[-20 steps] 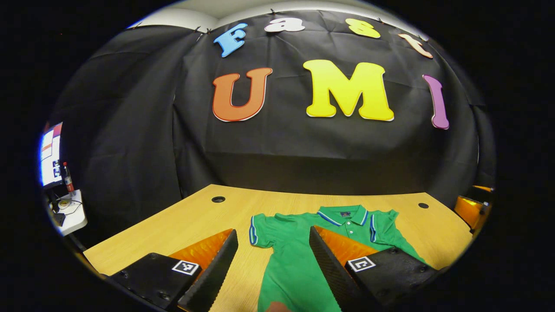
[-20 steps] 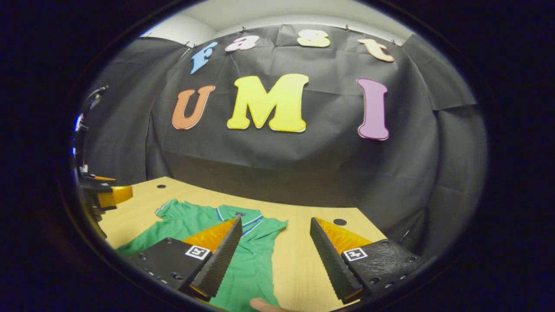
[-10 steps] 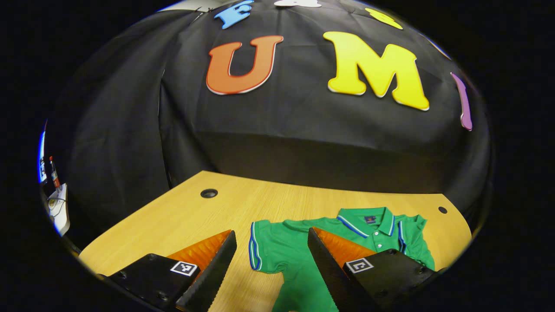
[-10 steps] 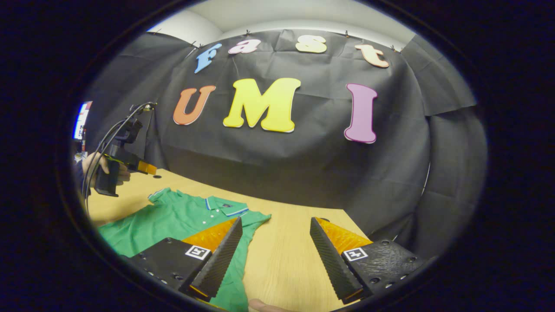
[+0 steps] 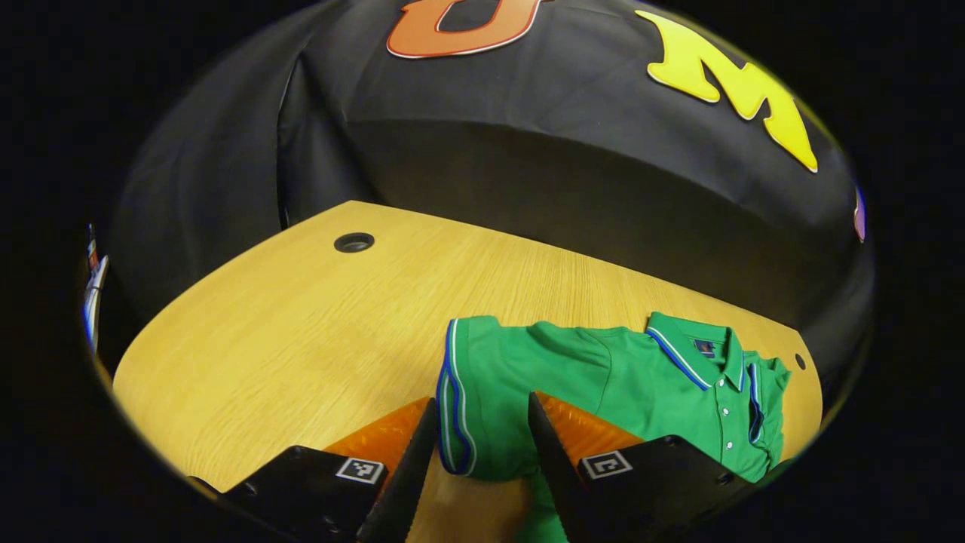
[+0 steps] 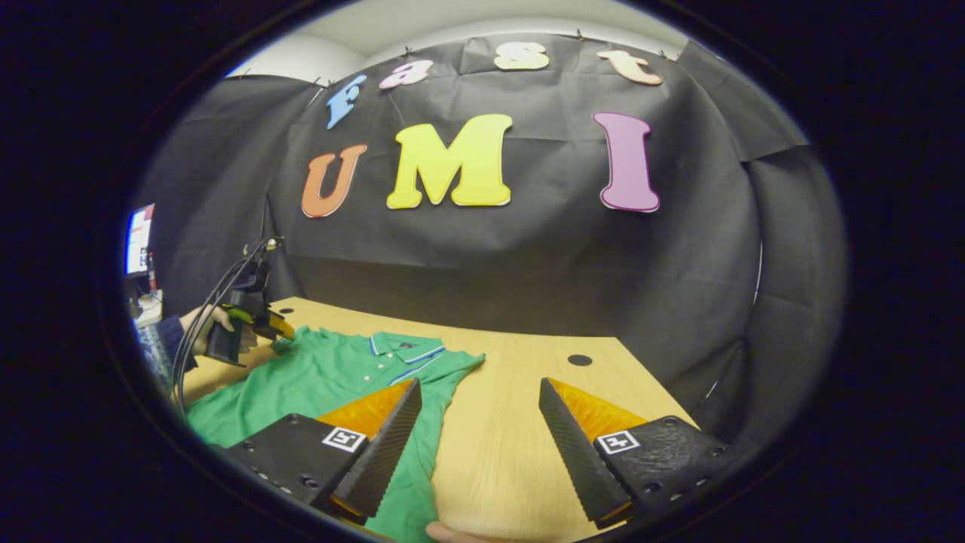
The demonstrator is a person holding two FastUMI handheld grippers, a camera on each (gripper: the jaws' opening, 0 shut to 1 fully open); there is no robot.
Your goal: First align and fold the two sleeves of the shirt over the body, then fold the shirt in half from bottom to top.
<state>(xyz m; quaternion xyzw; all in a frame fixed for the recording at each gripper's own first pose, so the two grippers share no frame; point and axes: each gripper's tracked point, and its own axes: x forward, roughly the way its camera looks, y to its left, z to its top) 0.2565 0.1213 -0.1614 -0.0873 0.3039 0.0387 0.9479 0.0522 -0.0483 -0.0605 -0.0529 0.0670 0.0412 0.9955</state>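
With the green shirt (image 5: 603,385) flat on the tabletop (image 5: 301,332), the left gripper (image 5: 476,460) straddles its sleeve cuff (image 5: 452,400) with jaws wide, while the right gripper (image 6: 476,445) hangs wide beside the shirt's other edge; closing too shallow could let the cuff slip free.

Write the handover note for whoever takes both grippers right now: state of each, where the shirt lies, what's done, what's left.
Left gripper: open, its fingers on either side of the striped cuff of one sleeve, not yet closed on it.
Right gripper: open, over the table beside the shirt's other side.
Shirt: flat on the table, collar at the far end.
Done: no fold visible.
Left: fold both sleeves over the body, then bottom to top.
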